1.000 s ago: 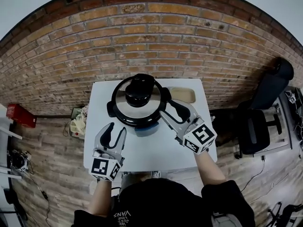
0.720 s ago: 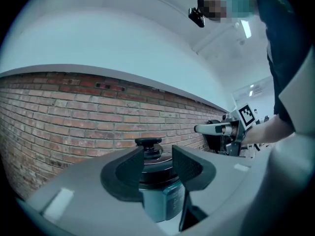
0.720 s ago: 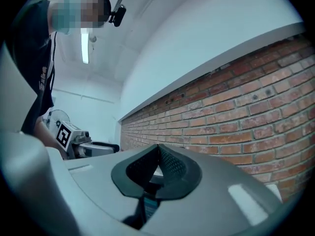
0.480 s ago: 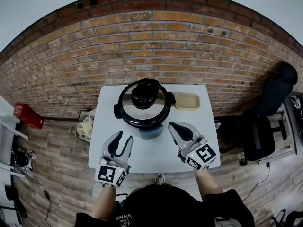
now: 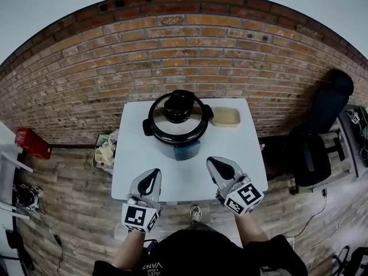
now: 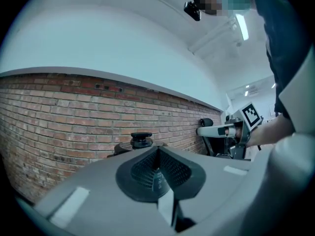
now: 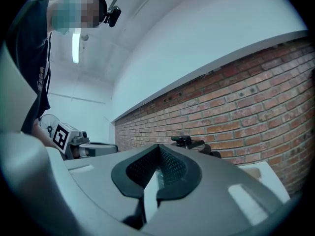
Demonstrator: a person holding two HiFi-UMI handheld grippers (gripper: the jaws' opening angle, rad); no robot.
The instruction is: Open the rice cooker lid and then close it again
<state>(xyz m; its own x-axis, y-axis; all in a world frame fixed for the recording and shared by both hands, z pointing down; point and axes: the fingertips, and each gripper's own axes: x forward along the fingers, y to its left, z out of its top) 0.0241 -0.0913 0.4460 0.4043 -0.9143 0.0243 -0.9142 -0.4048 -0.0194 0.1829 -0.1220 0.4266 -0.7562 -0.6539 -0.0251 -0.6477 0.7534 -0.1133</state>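
The rice cooker (image 5: 177,124) stands at the back middle of the white table (image 5: 190,180), its steel lid down and the black knob (image 5: 178,107) on top. My left gripper (image 5: 150,180) hovers over the table's near left part, shut and empty, well short of the cooker. My right gripper (image 5: 217,167) is at the near right, also shut with nothing in it. In the left gripper view the closed jaws (image 6: 158,149) point level at the cooker's knob (image 6: 141,139). The right gripper view shows its closed jaws (image 7: 158,149) with the knob (image 7: 184,140) just beyond.
A shallow tan tray (image 5: 225,117) lies right of the cooker at the table's back edge. A brick wall (image 5: 172,50) rises behind the table. A black office chair (image 5: 307,160) stands to the right, and a bag with clutter (image 5: 103,151) sits on the floor at left.
Both grippers drew back from the cooker toward the table's near edge. The right jaws closed first, then the left jaws. The lid stayed down.
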